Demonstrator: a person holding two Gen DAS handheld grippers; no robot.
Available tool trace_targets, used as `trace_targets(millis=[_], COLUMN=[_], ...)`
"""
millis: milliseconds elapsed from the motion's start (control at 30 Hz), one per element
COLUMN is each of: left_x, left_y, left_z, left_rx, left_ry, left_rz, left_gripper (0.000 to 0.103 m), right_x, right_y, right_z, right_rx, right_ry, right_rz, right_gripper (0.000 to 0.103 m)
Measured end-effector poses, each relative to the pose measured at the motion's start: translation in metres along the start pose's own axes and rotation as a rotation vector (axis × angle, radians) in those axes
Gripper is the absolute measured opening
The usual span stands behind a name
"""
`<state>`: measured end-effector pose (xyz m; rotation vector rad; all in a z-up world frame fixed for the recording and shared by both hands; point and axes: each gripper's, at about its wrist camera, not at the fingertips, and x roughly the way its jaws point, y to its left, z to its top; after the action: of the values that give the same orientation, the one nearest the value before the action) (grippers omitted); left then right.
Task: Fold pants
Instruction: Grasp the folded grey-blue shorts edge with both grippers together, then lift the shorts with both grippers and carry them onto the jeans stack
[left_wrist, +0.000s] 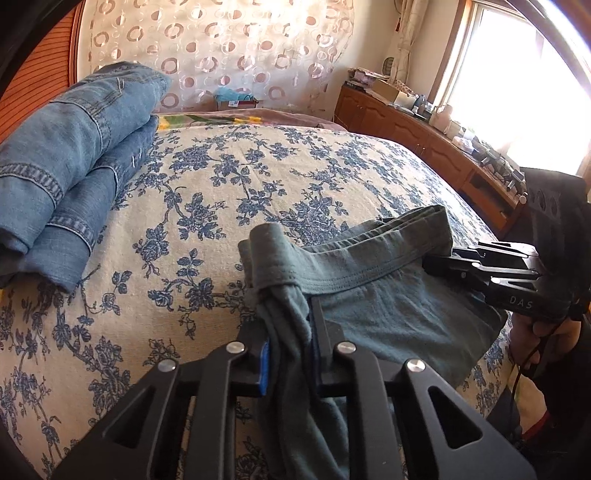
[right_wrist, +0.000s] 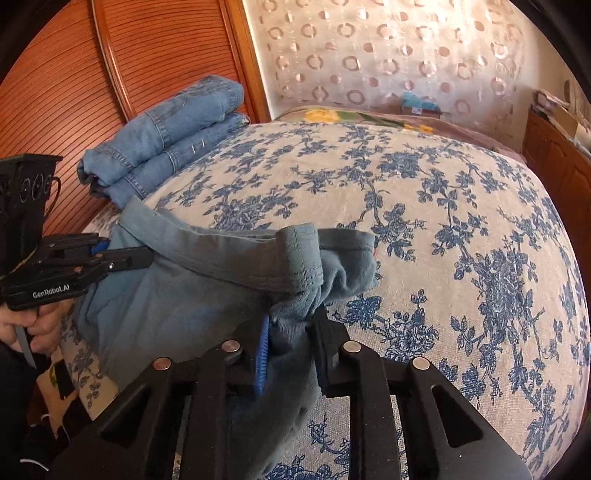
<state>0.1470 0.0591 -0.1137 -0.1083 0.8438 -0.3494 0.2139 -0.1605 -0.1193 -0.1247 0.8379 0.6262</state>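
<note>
Grey-green pants (left_wrist: 369, 288) hang by their waistband over the near edge of the bed; they also show in the right wrist view (right_wrist: 177, 295). My left gripper (left_wrist: 290, 310) is shut on one end of the waistband, cloth bunched between its fingers. It also shows at the left of the right wrist view (right_wrist: 122, 260). My right gripper (right_wrist: 295, 325) is shut on the other end of the waistband. It also shows at the right of the left wrist view (left_wrist: 443, 264). The waistband is stretched between the two grippers. The legs hang below, out of sight.
The bed (left_wrist: 258, 177) has a cream cover with blue flowers. Folded blue jeans (left_wrist: 74, 170) lie at its far left corner, next to a wooden headboard (right_wrist: 74, 74). A wooden sideboard (left_wrist: 424, 144) with clutter runs under the bright window on the right.
</note>
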Motion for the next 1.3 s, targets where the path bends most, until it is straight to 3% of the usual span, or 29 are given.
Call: trace_targets(millis=[133, 333, 633, 1067, 1300], left_x=[-0.016, -0.052, -0.097, -0.116, -0.119], left_y=[-0.002, -0.008, 0.013, 0.077, 0.109], left_z=[0.003, 0.015, 0.041, 0.085, 0.107], left_rx=[-0.016, -0.005, -0.004, -0.046, -0.075], left_ry=[-0.048, -0.145, -0.263, -0.342, -0.377], left_rz=[-0.023, -0.021, 0.037, 0.154, 0.180], left_gripper=[0.008, 0.008, 0.008, 0.008, 0.008], right_x=[-0.013, -0.042, -0.054, -0.023, 0.011], right_y=[0.002, 0.033, 0.055, 0.101, 0.116], right_z=[0.005, 0.028, 0.081, 0.183, 0.238], right_rx=[0.012, -0.094, -0.185, -0.348, -0.422], right_ry=[-0.061, -0.163, -0.240, -0.306, -0.306], right_rz=[0.028, -0.017, 0.000, 0.060, 0.064], right_gripper=[0.014, 0.013, 0.013, 0.013, 0.013])
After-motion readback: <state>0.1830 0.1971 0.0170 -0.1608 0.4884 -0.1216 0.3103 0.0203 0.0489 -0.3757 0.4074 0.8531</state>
